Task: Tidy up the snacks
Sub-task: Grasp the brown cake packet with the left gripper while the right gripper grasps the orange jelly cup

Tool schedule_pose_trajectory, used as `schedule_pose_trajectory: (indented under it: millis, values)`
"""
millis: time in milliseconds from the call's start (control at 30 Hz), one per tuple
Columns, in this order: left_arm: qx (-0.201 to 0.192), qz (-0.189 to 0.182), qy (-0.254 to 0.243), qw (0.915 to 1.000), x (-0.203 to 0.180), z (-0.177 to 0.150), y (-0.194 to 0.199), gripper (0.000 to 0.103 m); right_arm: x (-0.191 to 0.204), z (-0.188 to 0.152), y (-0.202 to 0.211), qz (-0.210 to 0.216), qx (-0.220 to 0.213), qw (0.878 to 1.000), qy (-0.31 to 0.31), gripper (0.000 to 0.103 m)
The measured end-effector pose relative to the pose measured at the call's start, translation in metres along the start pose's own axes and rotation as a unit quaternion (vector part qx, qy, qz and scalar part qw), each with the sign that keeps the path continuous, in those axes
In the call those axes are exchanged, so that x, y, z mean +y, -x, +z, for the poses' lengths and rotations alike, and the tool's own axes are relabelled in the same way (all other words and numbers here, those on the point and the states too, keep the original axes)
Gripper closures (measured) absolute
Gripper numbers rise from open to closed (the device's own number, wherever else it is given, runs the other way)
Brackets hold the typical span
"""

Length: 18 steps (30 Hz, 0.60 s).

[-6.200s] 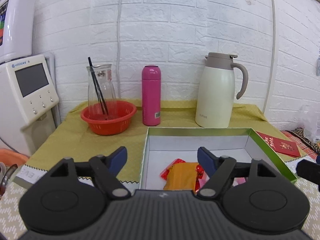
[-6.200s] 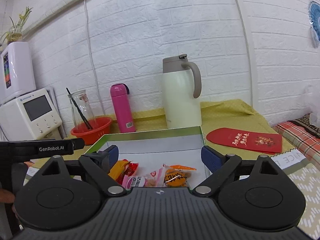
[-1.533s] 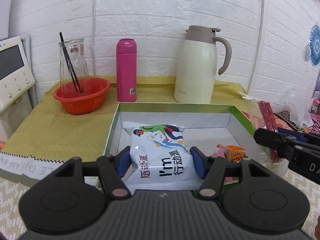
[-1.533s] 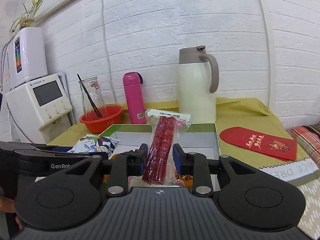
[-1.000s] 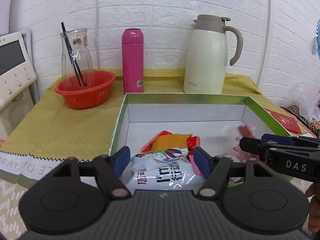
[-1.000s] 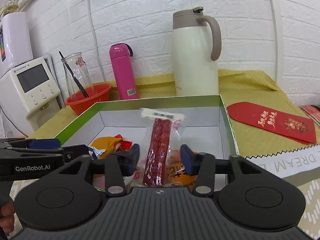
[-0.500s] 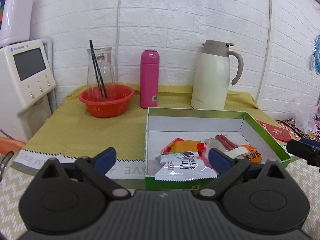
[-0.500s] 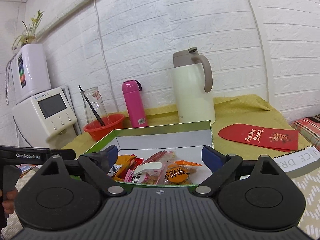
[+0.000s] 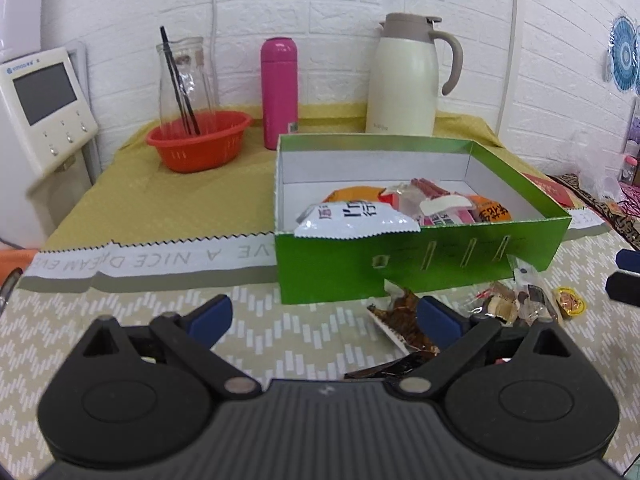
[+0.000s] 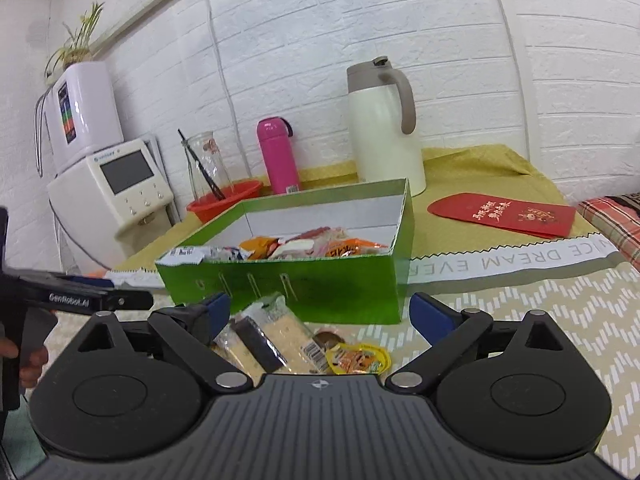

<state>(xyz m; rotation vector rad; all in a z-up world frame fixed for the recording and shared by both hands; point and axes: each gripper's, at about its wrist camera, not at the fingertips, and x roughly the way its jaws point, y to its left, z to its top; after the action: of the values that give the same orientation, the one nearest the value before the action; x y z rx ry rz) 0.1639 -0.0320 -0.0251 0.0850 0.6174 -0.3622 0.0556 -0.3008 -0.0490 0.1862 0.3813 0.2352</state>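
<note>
Patterned tablecloth, snack-filled green box, loose snacks beside.

Readable print around the box

"GenRobot.AI" stands in white on the black left tool, seen left of the right tool. The white cloth band ahead reads "NICE DREAM EVER" upside down. The white snack bag in the green box shows "I'm" with Chinese characters; the red envelope carries gold ones.
</note>
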Motion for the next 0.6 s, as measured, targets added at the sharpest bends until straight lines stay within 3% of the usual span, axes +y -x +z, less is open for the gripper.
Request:
schedule_pose_trajectory:
  millis: [200, 400, 500, 600]
  values:
    - [0.016, -0.024, -0.005, 0.9996, -0.012, -0.001, -0.015, 0.005, 0.025, -0.011, -0.009, 0.007, 0.028, 0.994, 0.101, 0.000]
    - [0.038, -0.054, 0.023, 0.9976, -0.005, 0.002, -0.026, 0.005, 0.004, -0.014, -0.016, 0.004, 0.060, 0.996, 0.058, 0.000]
    - [0.061, -0.083, 0.050, 0.9934, 0.000, 0.007, -0.036, 0.005, -0.006, -0.016, -0.013, -0.012, 0.052, 0.997, 0.052, 0.000]
    - [0.081, -0.088, 0.059, 0.9911, -0.002, 0.010, -0.047, 0.005, -0.013, -0.016, -0.010, -0.024, 0.044, 0.997, 0.053, 0.000]
